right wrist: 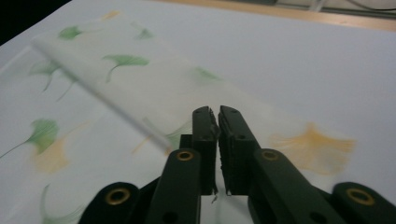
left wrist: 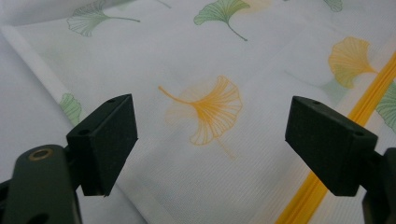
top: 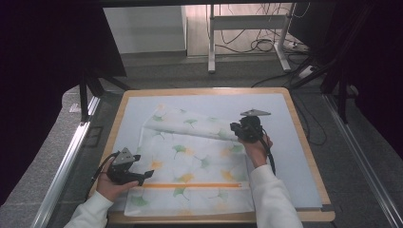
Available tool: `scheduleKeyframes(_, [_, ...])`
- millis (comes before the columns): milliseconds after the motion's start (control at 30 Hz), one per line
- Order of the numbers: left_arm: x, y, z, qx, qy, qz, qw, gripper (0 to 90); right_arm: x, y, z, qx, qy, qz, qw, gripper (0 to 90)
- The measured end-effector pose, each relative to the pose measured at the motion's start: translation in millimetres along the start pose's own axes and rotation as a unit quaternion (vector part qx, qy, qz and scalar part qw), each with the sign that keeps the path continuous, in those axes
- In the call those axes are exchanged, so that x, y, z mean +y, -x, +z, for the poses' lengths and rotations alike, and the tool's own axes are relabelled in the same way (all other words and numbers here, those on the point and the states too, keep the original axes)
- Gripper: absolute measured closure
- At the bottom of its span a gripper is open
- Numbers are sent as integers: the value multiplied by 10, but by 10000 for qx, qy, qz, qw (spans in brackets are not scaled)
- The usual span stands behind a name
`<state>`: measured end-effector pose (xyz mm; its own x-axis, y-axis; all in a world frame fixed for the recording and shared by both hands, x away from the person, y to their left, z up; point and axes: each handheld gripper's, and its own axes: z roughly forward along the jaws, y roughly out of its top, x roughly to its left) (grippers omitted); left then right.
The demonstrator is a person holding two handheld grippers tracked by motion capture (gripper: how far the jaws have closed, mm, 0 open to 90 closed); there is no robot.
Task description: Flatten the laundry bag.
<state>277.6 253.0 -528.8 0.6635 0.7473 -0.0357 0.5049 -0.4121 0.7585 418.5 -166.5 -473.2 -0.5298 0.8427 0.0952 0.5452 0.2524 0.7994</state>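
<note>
Item one, cloth point(top: 190, 161): I see a white sheet printed with green and orange ginkgo leaves, spread on the table point(top: 304, 142) and covering most of its left and middle. An orange stripe point(top: 190, 185) runs across it near the near edge. Its far edge is folded over towards me, making a slanting band from far left to the right side.

Item two, left gripper point(top: 145, 175): I hold it low at the cloth's near left corner, pointing right along the near edge. In the left gripper view point(left wrist: 210, 140) its jaws stand wide apart with nothing between them; an orange leaf point(left wrist: 210, 112) and the stripe point(left wrist: 327, 172) lie below, and the cloth's hemmed edge runs slantwise past the left pad point(left wrist: 105, 142).

Item three, right gripper point(top: 235, 127): I hold it at the right end of the folded band, with the grey plate on top. In the right gripper view point(right wrist: 218, 121) the jaws are pressed almost together, a thin slit left between them. I cannot tell whether a fold of cloth is caught in that slit; the tips sit just over the cloth beside the fold's edge.

Item four, table: a pale mat with a wooden rim; its right side lies bare beside the cloth.
</note>
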Motion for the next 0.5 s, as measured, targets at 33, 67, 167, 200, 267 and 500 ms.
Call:
scheduleKeyframes(33, [0, 0, -2, 1, 4, -5, 10000, 166, -1, -46, 19, 101, -79, -84, 9999, 862])
scheduleKeyframes(67, [0, 0, -3, 3, 9, -10, 10000, 166, -3, -92, 44, 189, -161, -165, 9996, 874])
scheduleKeyframes(167, [0, -1, 0, 6, 2, -10, 10000, 166, -18, -229, 141, 419, -371, -348, 9978, 886])
scheduleKeyframes(200, [1, -1, 4, 2, -6, -13, 10000, 166, -28, -273, 179, 474, -436, -416, 9971, 886])
scheduleKeyframes(267, [2, 1, 11, -1, -19, -2, 10000, 166, -51, -361, 256, 548, -584, -555, 9952, 887])
scheduleKeyframes(500, [2, -10, -2, -7, 19, -12, 10000, 166, -103, -526, 479, 626, -920, -800, 9906, 887])
